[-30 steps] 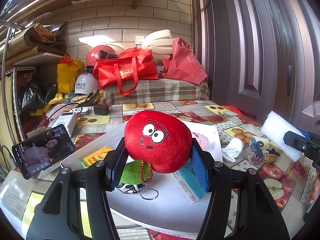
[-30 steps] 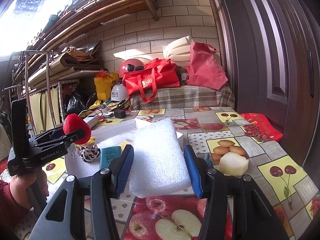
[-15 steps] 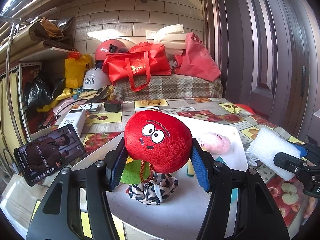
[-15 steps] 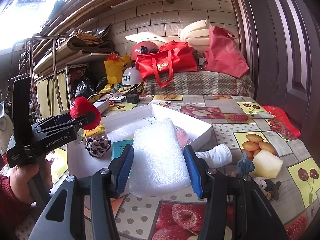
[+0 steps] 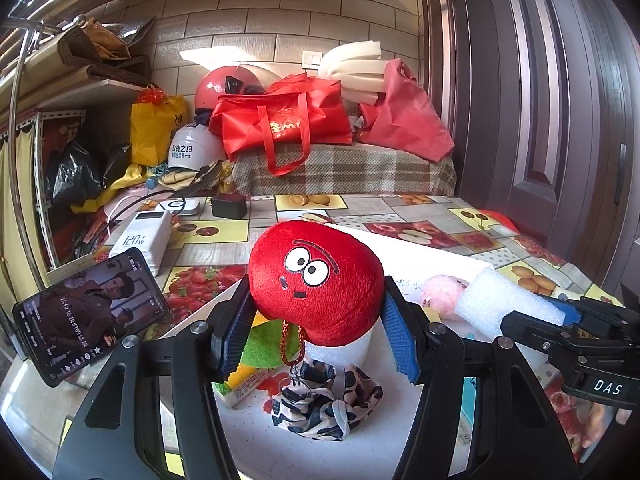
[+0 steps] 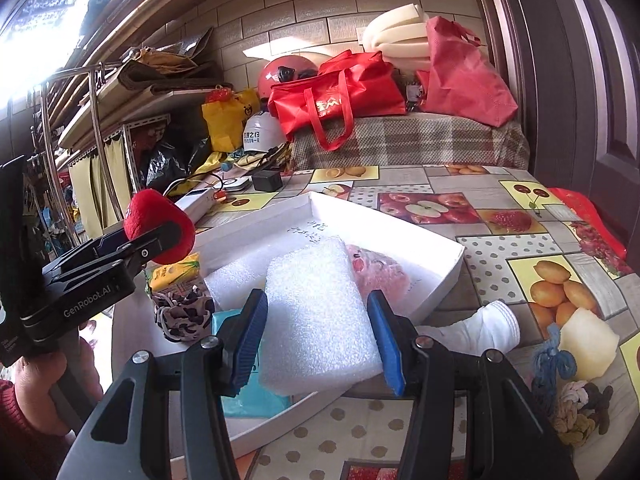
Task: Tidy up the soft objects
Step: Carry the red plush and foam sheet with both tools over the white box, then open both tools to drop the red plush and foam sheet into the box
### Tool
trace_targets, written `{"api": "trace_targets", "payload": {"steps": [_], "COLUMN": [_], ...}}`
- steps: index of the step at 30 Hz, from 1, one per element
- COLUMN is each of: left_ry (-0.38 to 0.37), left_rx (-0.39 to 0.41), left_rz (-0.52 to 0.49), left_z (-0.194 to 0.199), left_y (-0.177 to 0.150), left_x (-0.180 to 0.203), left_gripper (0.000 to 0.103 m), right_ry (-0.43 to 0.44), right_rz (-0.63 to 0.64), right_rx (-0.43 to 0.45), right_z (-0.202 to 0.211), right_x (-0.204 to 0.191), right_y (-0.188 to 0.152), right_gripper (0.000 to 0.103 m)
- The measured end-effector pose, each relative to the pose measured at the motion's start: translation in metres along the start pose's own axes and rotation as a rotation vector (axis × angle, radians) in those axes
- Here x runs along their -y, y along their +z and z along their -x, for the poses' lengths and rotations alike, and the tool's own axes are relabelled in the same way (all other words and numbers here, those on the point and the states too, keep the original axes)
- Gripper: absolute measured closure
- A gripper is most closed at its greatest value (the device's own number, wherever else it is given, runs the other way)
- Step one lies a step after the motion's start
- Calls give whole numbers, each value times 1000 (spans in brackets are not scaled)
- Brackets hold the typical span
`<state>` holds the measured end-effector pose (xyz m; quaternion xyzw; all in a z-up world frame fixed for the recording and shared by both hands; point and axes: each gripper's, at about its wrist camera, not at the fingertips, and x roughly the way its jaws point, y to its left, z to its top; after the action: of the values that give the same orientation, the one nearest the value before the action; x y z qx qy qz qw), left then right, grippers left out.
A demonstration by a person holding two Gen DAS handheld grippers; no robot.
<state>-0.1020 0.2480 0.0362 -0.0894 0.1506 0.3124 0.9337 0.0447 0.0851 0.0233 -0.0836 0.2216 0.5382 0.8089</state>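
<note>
Both wrist fisheyes look closely along their claws toward the brick wall, sharing, seemingly, the white tray (image 5: 436,268) (image 6: 448,268).

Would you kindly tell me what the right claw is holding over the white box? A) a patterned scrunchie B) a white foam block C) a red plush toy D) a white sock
B: the right claw has its blue pads pressed on both sides of the white foam block, above the white box.
</note>
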Motion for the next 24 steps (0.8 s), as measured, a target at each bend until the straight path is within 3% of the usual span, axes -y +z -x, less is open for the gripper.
{"api": "trace_targets", "payload": {"steps": [6, 10, 18, 24], "left_ry": [-18, -6, -1, 3], "left_rx": [-17, -4, -42, -39], "left_rz": [39, 53, 106, 54], "left_z": [-5, -6, -21, -21], "left_y": [2, 4, 8, 8], "left_x": [-7, -11, -24, -14], "left_gripper": [42, 42, 42, 41], "right_ry": [75, 65, -23, -20], "right_rz": [-11, -62, -158, -51], "right_rx": [-93, -118, -95, -34], "right_z": [-30, -47, -61, -50], "right_x": [-3, 7, 31, 8], "right_y": [7, 13, 24, 26], "right_gripper": [51, 51, 51, 50]}}
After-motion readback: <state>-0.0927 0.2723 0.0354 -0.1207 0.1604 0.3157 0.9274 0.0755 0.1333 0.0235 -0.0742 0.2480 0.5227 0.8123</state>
